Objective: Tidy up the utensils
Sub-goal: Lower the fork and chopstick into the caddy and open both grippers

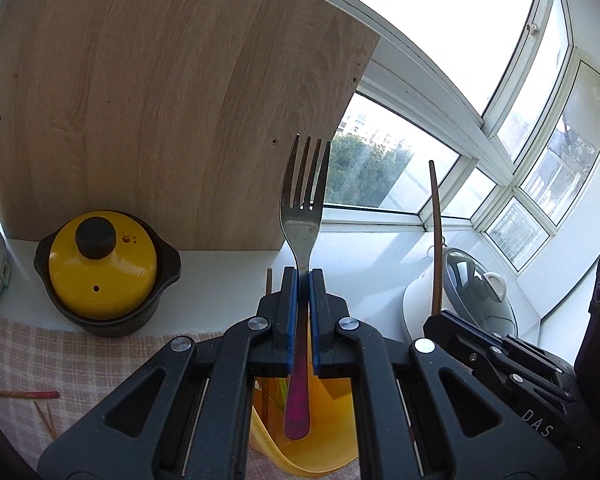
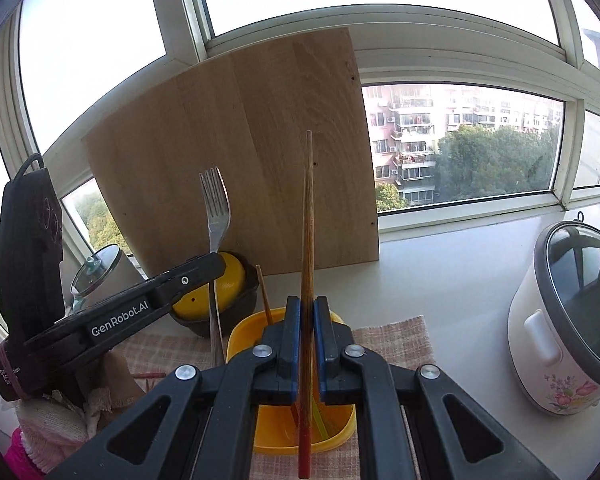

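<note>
Utensils are in both grippers above the yellow plastic bin (image 2: 244,330), which stands on a checked pink-and-beige cloth mat (image 2: 396,338) on the white sill. The steel fork with a magenta handle (image 1: 300,216) is clamped upright in the left gripper (image 1: 304,276): its blue pads are closed tight on the neck just below the tines, and the handle end hangs down over the bin's open mouth. In the right wrist view the same fork (image 2: 217,208) rises from that gripper just left of the bin.

The long brown wooden chopstick with a red lower end (image 2: 308,216) is pinched between the closed blue pads of the right gripper (image 2: 307,304). It stands nearly vertical, its red tip reaching down past the bin's near rim and its upper end well above the bin. In the left wrist view that chopstick (image 1: 436,236) shows to the right of the bin.

Inside the bin lean another thin wooden stick (image 2: 265,296) and something yellow-green, too hidden to name. Behind the bin, to the left, sits a black pot with a yellow lid and black knob (image 1: 102,272), and behind that a pale wooden board (image 2: 260,152) leans against the window. A white rice cooker with a glass lid and flower print (image 2: 560,320) stands well apart on the right. Red sticks (image 1: 20,394) lie on the mat left of the bin.
</note>
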{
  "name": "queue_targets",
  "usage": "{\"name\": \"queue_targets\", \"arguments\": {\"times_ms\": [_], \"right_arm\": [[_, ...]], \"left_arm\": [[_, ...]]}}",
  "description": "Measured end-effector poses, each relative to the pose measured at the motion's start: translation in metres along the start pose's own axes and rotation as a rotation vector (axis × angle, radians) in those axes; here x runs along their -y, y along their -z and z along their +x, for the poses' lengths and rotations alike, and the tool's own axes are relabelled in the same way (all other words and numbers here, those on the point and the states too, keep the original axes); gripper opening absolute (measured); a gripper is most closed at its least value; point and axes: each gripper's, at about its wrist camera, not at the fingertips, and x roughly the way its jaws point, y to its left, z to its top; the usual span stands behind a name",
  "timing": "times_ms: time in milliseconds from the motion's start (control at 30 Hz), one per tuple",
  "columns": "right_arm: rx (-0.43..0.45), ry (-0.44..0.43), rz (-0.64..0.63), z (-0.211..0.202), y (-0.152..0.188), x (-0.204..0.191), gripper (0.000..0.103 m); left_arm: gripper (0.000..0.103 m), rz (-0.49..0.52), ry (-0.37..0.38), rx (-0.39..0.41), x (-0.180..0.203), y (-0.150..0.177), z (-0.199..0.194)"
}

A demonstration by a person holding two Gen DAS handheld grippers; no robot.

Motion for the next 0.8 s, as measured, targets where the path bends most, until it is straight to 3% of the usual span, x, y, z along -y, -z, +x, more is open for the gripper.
{"name": "queue_targets", "arguments": {"times_ms": [367,800], "right_arm": [[0.007,0.002,0.008,0.038,-0.008,0.007,0.004],[-0.051,0.008,0.011,0.054,0.018,0.014,0.004]], "left_arm": [[0.003,-0.012,-0.014,-0.019,-0.006,0.002,0.022],[0.003,-0.021,-0.029,-0.041,-0.015,0.014,0.031]]}}
